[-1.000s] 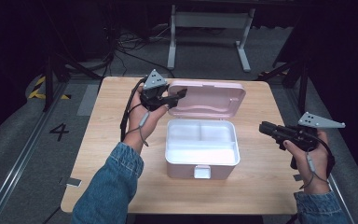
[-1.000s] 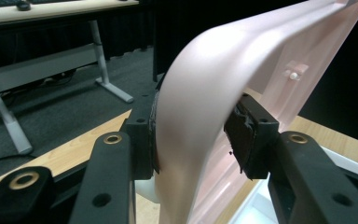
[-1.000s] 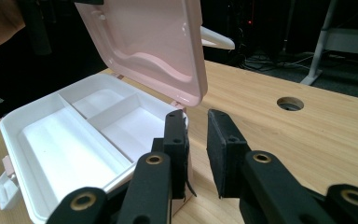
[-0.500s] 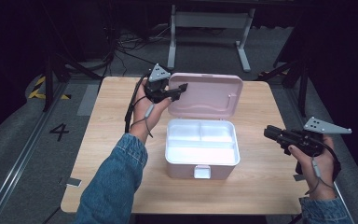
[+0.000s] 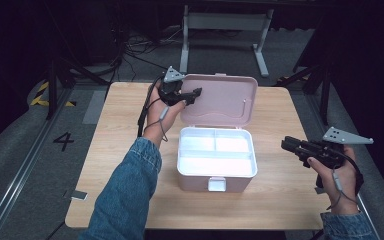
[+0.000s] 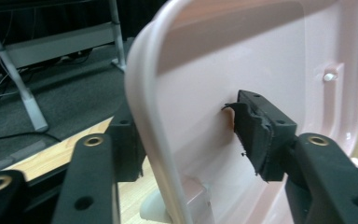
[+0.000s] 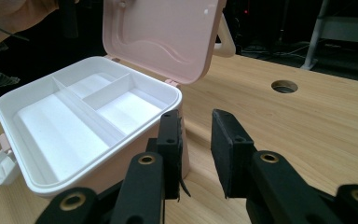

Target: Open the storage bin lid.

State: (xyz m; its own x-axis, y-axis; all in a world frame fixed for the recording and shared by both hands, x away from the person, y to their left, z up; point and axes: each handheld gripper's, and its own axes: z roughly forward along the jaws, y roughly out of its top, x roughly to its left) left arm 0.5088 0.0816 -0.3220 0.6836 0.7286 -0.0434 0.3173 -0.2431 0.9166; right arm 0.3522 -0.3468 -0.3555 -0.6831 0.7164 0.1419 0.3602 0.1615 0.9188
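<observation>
Pink box (image 5: 217, 165) with a white inner tray stands near the middle of the wooden counter (image 5: 115, 150), its front latch facing the near edge. Its lid (image 5: 220, 100) is raised and leans back toward the far edge. The left tool (image 5: 192, 94) pinches the left rim of the lid: in the left gripper view the rim (image 6: 154, 135) passes between the two jaws, one pad on each face. The right tool (image 5: 286, 144) is held above the right part of the counter, apart from the box, with its jaws spread a little and nothing between them. Bare wood lies free to the left, right and front of the box. A round hole (image 7: 284, 86) is in the counter farther away.
</observation>
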